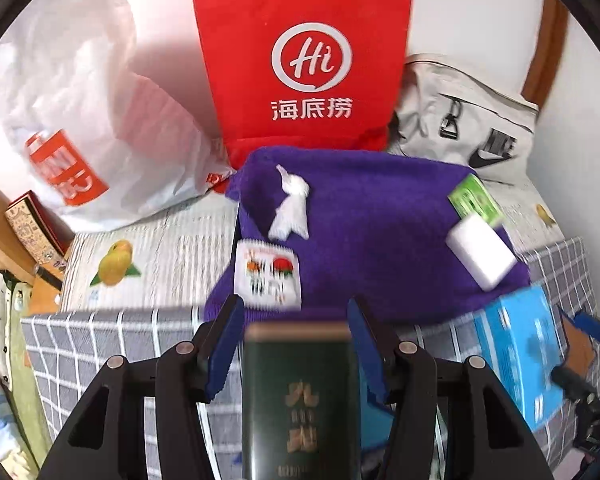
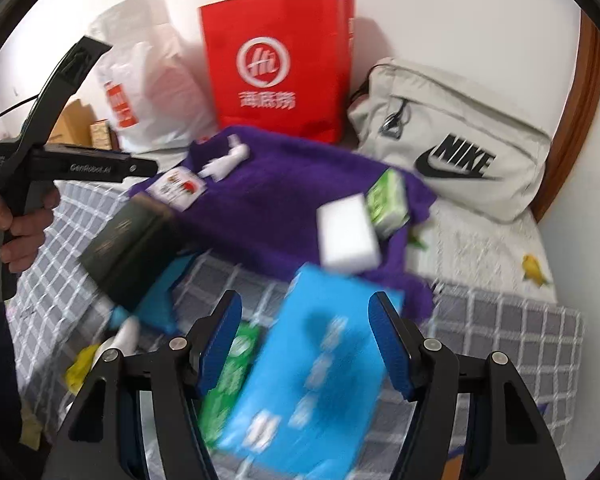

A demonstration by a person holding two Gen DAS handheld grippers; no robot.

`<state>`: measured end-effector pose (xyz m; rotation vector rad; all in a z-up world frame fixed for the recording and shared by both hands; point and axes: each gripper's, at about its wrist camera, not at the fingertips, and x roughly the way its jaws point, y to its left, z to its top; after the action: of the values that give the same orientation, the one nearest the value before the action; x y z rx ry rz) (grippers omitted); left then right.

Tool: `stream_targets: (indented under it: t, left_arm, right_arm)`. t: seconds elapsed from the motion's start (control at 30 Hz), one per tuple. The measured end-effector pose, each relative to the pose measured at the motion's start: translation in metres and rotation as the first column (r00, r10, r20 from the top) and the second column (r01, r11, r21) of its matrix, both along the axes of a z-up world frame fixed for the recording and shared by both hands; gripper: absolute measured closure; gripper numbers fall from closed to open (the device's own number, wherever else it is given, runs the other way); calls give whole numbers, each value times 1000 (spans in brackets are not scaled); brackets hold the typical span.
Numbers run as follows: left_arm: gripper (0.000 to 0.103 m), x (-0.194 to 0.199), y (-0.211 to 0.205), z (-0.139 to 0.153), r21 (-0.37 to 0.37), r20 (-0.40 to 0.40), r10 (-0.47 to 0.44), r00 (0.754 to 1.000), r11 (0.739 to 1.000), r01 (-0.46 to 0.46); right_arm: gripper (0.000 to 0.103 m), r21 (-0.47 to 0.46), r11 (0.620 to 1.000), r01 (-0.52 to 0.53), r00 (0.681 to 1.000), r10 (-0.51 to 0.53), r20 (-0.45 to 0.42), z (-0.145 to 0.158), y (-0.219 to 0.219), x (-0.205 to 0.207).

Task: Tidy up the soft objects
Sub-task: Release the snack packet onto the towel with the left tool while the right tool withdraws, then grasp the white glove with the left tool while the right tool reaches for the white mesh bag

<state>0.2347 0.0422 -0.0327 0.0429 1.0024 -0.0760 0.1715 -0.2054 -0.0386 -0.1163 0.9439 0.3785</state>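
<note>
My left gripper is shut on a dark green box with gold characters, which stands upright between the blue pads. In the right wrist view the same box hangs tilted above the checked cover. My right gripper is shut on a light blue tissue pack, also seen at the right of the left wrist view. A purple towel lies on the bed. On it lie a white sponge block, a green pack, a printed white sachet and a small white soft item.
A red paper bag, a white plastic bag and a grey Nike bag stand against the wall behind the towel. A green pack, a blue item and something yellow lie on the grey checked cover. A hand grips the left tool.
</note>
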Motion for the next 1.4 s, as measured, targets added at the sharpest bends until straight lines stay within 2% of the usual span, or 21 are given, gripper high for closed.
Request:
stream_targets:
  t: [0.1, 0.23, 0.33, 0.43, 0.5, 0.77, 1.0, 1.03, 1.1, 1.13, 1.2, 1.33, 1.4]
  left_arm:
    - [51, -26, 3, 1, -13, 3, 9, 1000, 1000, -9]
    - [51, -60, 3, -2, -34, 0, -5, 1000, 999, 5]
    - [51, -88, -2, -4, -62, 4, -44, 999, 997, 44]
    - [45, -114, -15, -10, -96, 4, -104, 995, 990, 103]
    - [45, -128, -26, -17, -118, 2, -151, 989, 982, 150]
    - [45, -147, -54, -54, -160, -44, -210, 977, 966, 201]
    - [47, -159, -73, -65, -150, -32, -287, 957, 948, 280]
    - [49, -159, -76, -67, -146, -33, -294, 955, 947, 287]
    - [70, -161, -80, -73, -135, -45, -310, 950, 944, 302]
    - [70, -162, -83, -75, -128, -41, -315, 948, 943, 308]
    - [80, -165, -83, -74, -101, -17, -319, 947, 943, 316]
    - [85, -165, -69, -63, -143, 8, -305, 952, 942, 303]
    - [86, -165, -57, -54, -130, 30, -273, 962, 953, 274]
  right_arm:
    - [37, 41, 998, -37, 999, 38, -17, -1, 10, -27]
    - [37, 41, 996, -77, 997, 78, -15, -5, 26, -59]
    - [37, 38, 996, -79, 996, 81, -31, -13, 31, -76]
    - [37, 37, 997, -62, 997, 64, -46, -20, 27, -91]
    - [37, 46, 998, -47, 997, 50, -58, -23, 21, -98]
    - [37, 57, 998, 0, 995, 5, -99, -35, 3, -126]
    - [37, 59, 998, 18, 993, -12, -115, -41, -3, -136]
    - [37, 60, 998, 19, 993, -12, -116, -41, -2, -137]
    - [37, 64, 998, 19, 993, -11, -121, -43, 0, -136]
    - [37, 65, 998, 16, 992, -8, -123, -44, 1, -136]
    - [37, 67, 998, 12, 992, -4, -124, -45, 4, -136]
    - [37, 79, 997, 1, 992, 9, -123, -47, 10, -135]
    - [37, 92, 996, -11, 993, 21, -115, -47, 14, -136]
